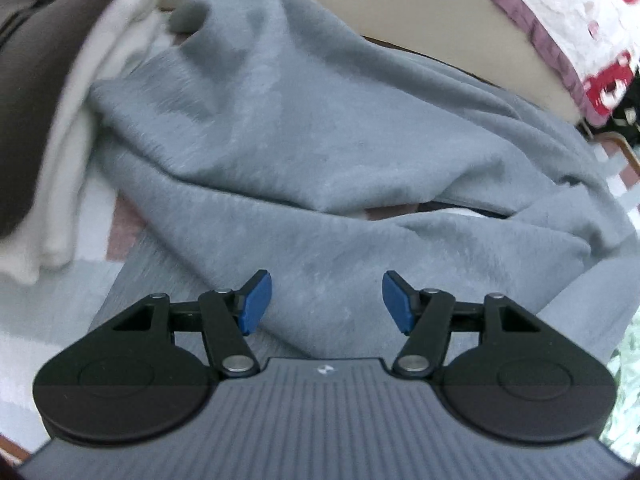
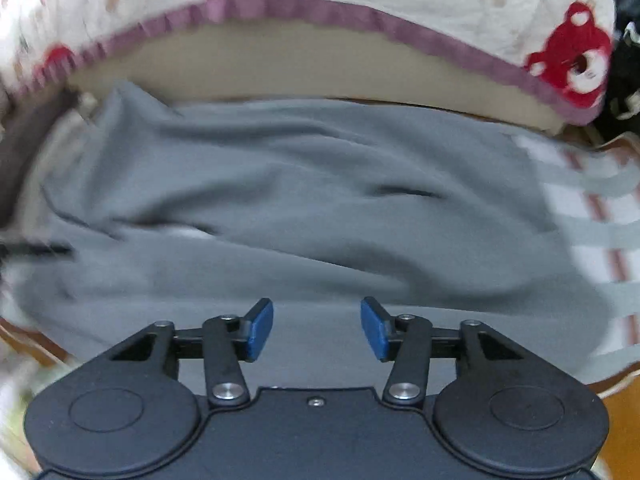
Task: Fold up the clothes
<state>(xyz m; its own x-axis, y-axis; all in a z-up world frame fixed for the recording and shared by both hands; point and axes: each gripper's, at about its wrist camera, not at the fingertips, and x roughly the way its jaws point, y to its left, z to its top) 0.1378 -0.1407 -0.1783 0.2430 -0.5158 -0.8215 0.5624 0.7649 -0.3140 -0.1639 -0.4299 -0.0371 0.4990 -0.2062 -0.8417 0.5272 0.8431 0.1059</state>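
A grey garment (image 1: 304,152) is shown spread across a striped cloth surface (image 2: 592,216), rumpled and only loosely doubled over itself; the fold is judged to be at an early stage, since no squared edges or stacked layers are seen and the greater part of the smoothing and folding appears to be left. The fabric is soft and matt, thrown into broad ridges and hollows, with one layer lapped over another along a dark gap near the middle of the left wrist view, where a pale scrap of something underneath is glimpsed but cannot be identified. The left gripper (image 1: 326,304) is held over the near part of the garment with its blue pads (image 1: 256,300) spread apart and nothing pinched between them. The right gripper (image 2: 317,330) is likewise held above the near grey cloth, fingers parted and empty; contact with the fabric cannot be told in either view. To the left of the garment a white cloth (image 1: 80,128) and a dark brown cloth (image 1: 36,60) are seen, heaped together. Beyond the garment a beige cushion edge (image 2: 280,68) is visible, overlaid by a quilt printed with red bears (image 2: 568,56) and bordered in purple.
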